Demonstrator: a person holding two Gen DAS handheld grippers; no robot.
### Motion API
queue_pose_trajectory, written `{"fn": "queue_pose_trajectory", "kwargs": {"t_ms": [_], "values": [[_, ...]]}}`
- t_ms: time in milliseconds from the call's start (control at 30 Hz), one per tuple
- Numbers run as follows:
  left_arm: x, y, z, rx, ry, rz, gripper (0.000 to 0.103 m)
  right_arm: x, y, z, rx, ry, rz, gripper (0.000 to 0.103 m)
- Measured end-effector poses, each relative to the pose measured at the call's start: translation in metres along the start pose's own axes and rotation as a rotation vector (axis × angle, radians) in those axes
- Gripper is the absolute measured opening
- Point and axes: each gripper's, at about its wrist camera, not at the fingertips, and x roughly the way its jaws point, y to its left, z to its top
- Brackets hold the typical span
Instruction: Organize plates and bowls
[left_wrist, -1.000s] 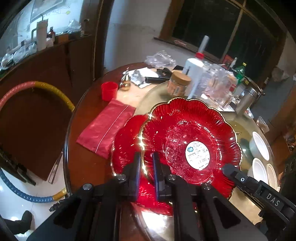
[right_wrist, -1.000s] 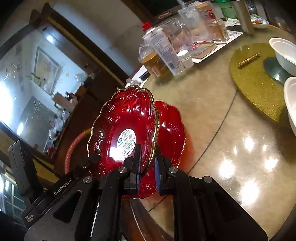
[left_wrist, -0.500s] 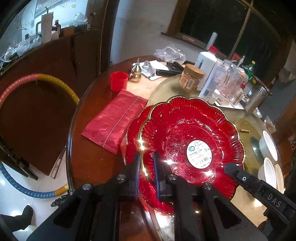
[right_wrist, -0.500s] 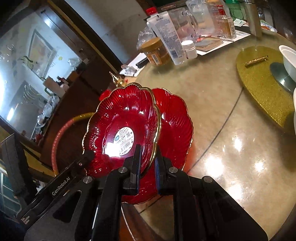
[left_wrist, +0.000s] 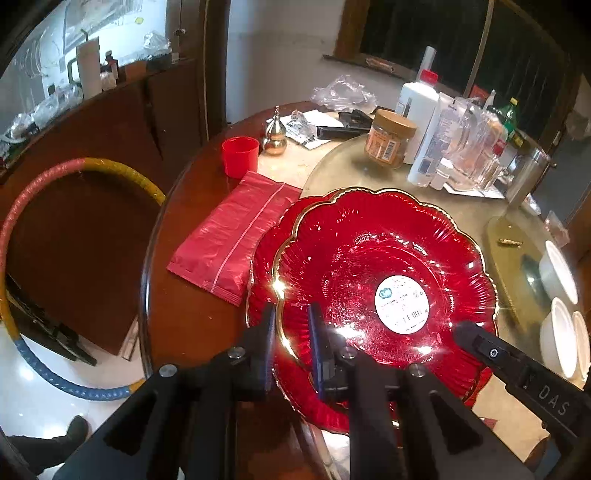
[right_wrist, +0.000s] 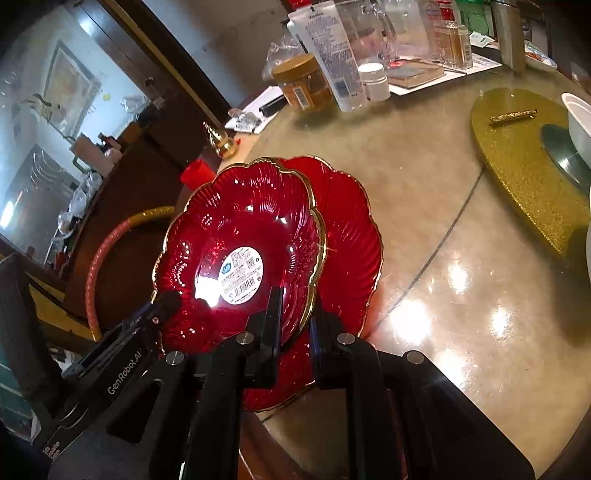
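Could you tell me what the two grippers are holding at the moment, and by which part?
Both hold the upper red plate by its gold-edged rim: the left gripper and the right gripper at opposite edges, above the second red plate.

Home dining room: round wooden table (left_wrist: 192, 314) with glass turntable (right_wrist: 424, 206), cluttered bottles (left_wrist: 421, 125), wooden sideboard (left_wrist: 122, 122).

Upper red plate (left_wrist: 369, 258) covers most of the lower red plate (right_wrist: 347, 236) ahead of my left tool (left_wrist: 290, 347). Sticker (left_wrist: 402, 308) print too small to read. White bowls (left_wrist: 559, 332) cut off at the frame edge, far right.
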Motion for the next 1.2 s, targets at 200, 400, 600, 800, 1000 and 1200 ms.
{"fn": "queue_pose_trajectory", "kwargs": {"t_ms": [200, 400, 600, 800, 1000, 1200], "values": [[0.002, -0.003, 0.002, 0.017, 0.007, 0.025, 0.021, 0.001, -0.001, 0.003, 0.012, 0.023, 0.001, 0.013], [-0.009, -0.008, 0.004, 0.033, -0.048, 0.027, 0.055, -0.001, 0.002, 0.002, -0.001, 0.026, -0.022, 0.018], [-0.02, -0.005, 0.006, 0.021, -0.091, 0.042, 0.056, -0.008, 0.002, 0.003, -0.002, 0.022, -0.05, 0.018], [-0.033, -0.002, 0.007, -0.014, -0.135, 0.009, 0.067, -0.027, 0.0, 0.002, -0.003, -0.016, -0.076, 0.019], [-0.06, -0.019, 0.005, -0.003, -0.22, -0.081, 0.083, -0.062, -0.02, -0.01, 0.049, -0.094, -0.013, 0.019], [-0.07, -0.065, -0.002, 0.102, -0.196, -0.244, 0.084, -0.102, -0.07, -0.032, 0.192, -0.169, 0.082, 0.058]]}}
